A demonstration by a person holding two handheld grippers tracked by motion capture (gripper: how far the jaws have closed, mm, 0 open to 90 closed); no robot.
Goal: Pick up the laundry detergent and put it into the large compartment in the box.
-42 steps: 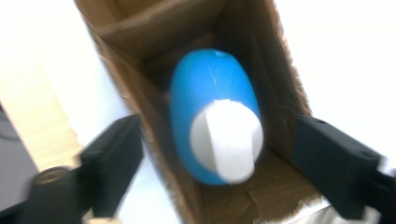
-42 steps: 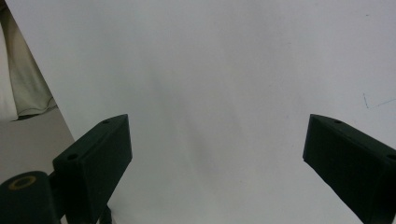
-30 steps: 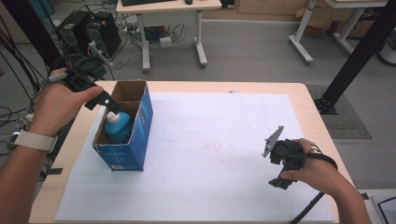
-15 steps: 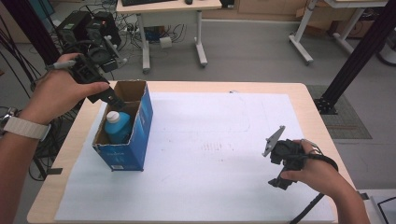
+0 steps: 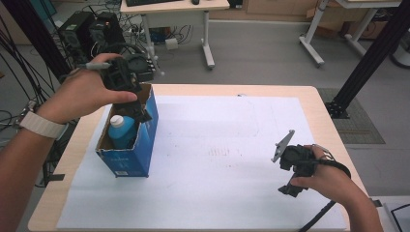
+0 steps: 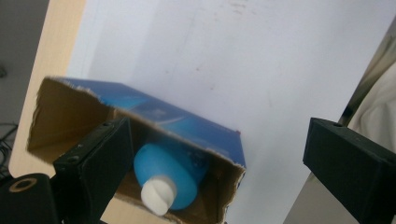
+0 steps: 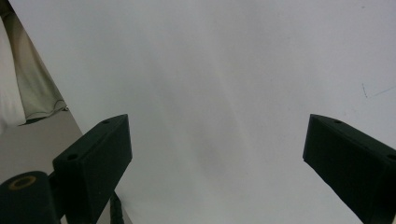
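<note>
A blue cardboard box [image 5: 129, 153] with its top open stands at the table's left. Inside it a blue bottle [image 5: 121, 130] with a white cap stands upright. My left gripper [image 5: 141, 110] hovers above the box's far end, jaws wide open and holding nothing. In the left gripper view the box [image 6: 187, 128] and the bottle [image 6: 180, 165] lie below the open left gripper [image 6: 215, 163]. My right gripper [image 5: 293, 180] rests low over the white paper at the right, open and empty. The right gripper view has the right gripper [image 7: 215, 158] spread over bare paper.
A large white paper sheet [image 5: 227, 145] covers most of the wooden table [image 5: 319, 99]. Desks, cables and computer gear stand on the floor beyond the far edge. A black frame post [image 5: 367, 58] rises at the right.
My left hand has carried its gripper rightward, from beside the box's far left corner to above its far end. The right gripper has stayed put.
</note>
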